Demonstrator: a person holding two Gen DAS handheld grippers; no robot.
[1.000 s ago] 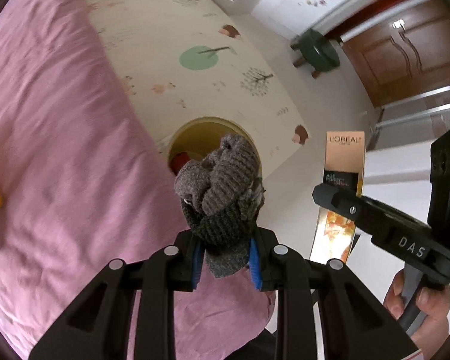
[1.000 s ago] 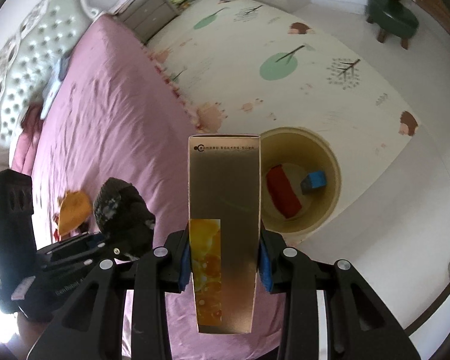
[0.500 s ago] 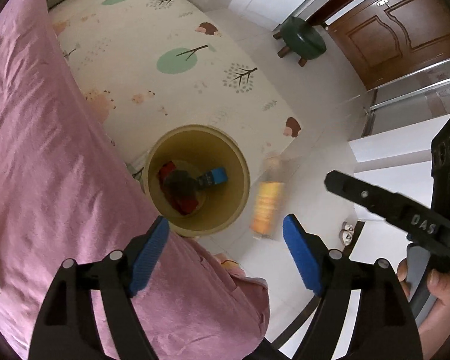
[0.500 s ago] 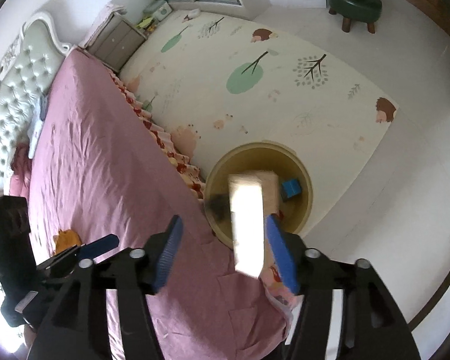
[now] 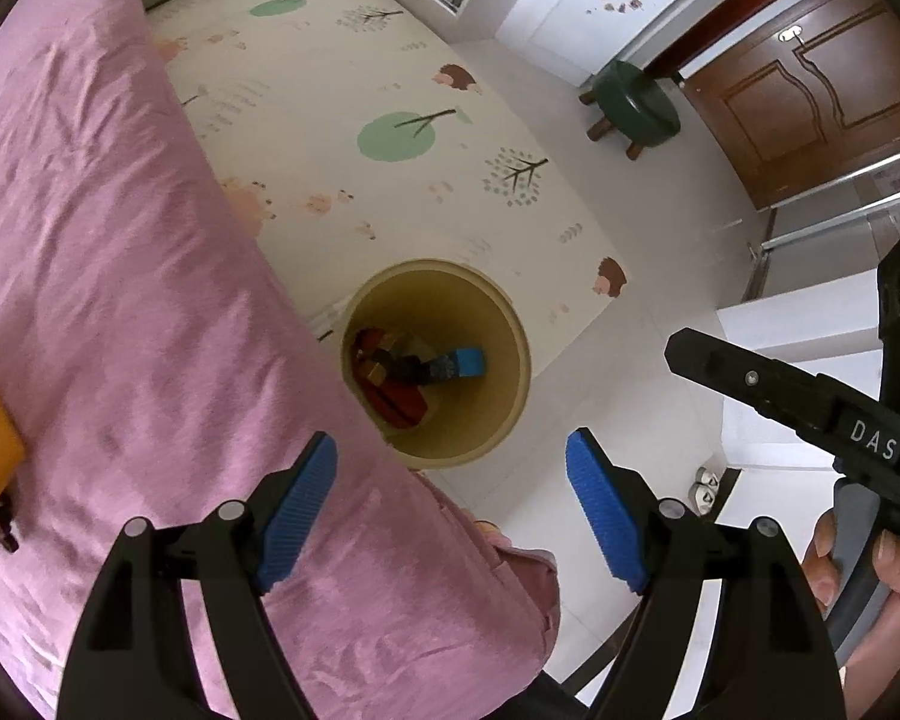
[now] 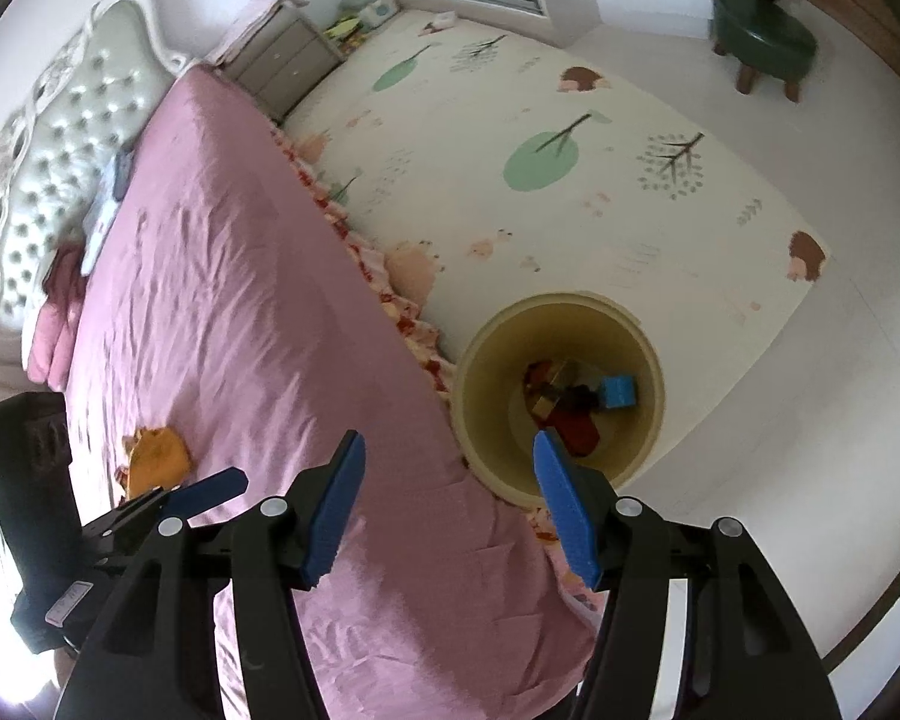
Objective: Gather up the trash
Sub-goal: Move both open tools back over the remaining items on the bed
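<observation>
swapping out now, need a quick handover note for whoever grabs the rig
Left claw: open, empty, jaws just opened.
Right claw: open, empty, jaws just opened.
Both hang over the bed corner, above the bin on the floor beside it.
Done: bin holds several pieces, including a blue box and red item.
Left: orange item lies on the bed; collect it if it is trash.

The white letters "DAS" stand on a small dark plate on the black body of the right gripper (image 5: 678, 354), seen at the right of the left wrist view.
</observation>
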